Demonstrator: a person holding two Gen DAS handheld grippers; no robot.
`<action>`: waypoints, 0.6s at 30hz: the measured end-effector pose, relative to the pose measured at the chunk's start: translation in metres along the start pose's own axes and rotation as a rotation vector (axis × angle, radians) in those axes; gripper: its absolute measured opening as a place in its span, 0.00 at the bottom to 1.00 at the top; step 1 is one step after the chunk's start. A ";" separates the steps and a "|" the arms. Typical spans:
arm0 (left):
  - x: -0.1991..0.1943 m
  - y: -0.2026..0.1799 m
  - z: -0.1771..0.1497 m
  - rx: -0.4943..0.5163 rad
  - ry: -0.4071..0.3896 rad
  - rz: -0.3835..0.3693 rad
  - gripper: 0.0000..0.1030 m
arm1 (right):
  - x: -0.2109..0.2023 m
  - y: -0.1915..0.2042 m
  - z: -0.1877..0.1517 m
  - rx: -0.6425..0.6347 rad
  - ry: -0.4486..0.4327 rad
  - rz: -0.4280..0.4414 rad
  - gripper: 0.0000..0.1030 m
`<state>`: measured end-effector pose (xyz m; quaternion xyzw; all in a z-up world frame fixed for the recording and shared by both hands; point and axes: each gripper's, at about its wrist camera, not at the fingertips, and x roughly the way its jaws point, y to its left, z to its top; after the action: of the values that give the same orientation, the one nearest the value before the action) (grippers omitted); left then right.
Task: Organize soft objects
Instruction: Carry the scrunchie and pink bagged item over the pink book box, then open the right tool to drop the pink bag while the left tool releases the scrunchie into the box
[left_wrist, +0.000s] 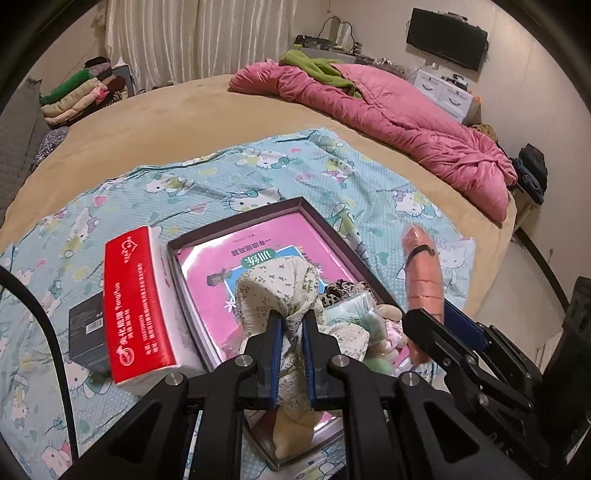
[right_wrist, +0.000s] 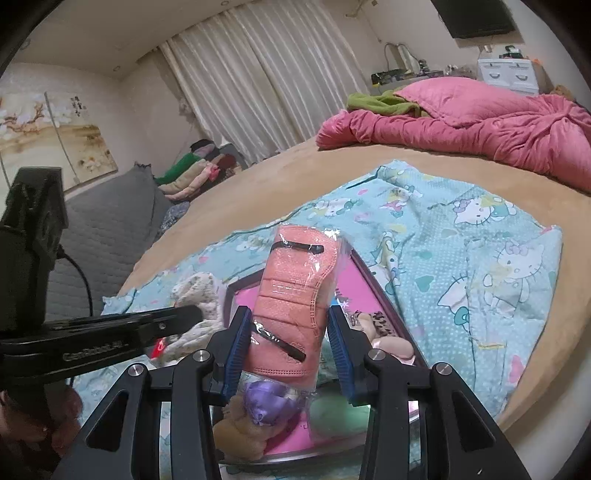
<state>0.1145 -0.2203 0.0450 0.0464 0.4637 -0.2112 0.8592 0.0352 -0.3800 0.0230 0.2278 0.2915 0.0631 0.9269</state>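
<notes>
My left gripper (left_wrist: 293, 319) is shut on a white floral cloth (left_wrist: 277, 284), which bunches above the fingers and hangs below them over a shallow dark-rimmed box (left_wrist: 258, 212) with a pink lining. Inside the box lie a leopard-print piece (left_wrist: 340, 291), a purple item (right_wrist: 269, 402), a green soft thing (right_wrist: 332, 410) and a beige plush (right_wrist: 243, 432). My right gripper (right_wrist: 290, 317) is shut on a salmon mask pack (right_wrist: 295, 280) in clear wrap, held upright above the box's rim (right_wrist: 391, 310). The left gripper's fingertip (right_wrist: 184, 314) and the floral cloth (right_wrist: 199, 291) show to the left of the pack.
A red tissue pack (left_wrist: 136, 306) leans against the box's left side, with a small black box (left_wrist: 86, 332) beside it. All rest on a Hello Kitty sheet (left_wrist: 258, 173) on a tan bed. A pink quilt (left_wrist: 388, 110) lies at the far side, folded clothes (left_wrist: 81, 92) far left.
</notes>
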 end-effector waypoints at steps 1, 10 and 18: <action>0.002 -0.001 0.000 0.002 0.003 0.001 0.11 | 0.001 0.000 -0.001 -0.001 0.004 0.000 0.42; 0.022 -0.002 -0.005 0.023 0.018 0.009 0.11 | 0.011 0.003 -0.004 -0.032 0.028 0.003 0.42; 0.032 0.005 -0.008 0.009 0.022 0.001 0.11 | 0.023 0.004 -0.009 -0.050 0.058 -0.002 0.42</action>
<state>0.1255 -0.2240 0.0137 0.0528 0.4722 -0.2123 0.8539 0.0492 -0.3676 0.0062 0.2022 0.3168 0.0760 0.9236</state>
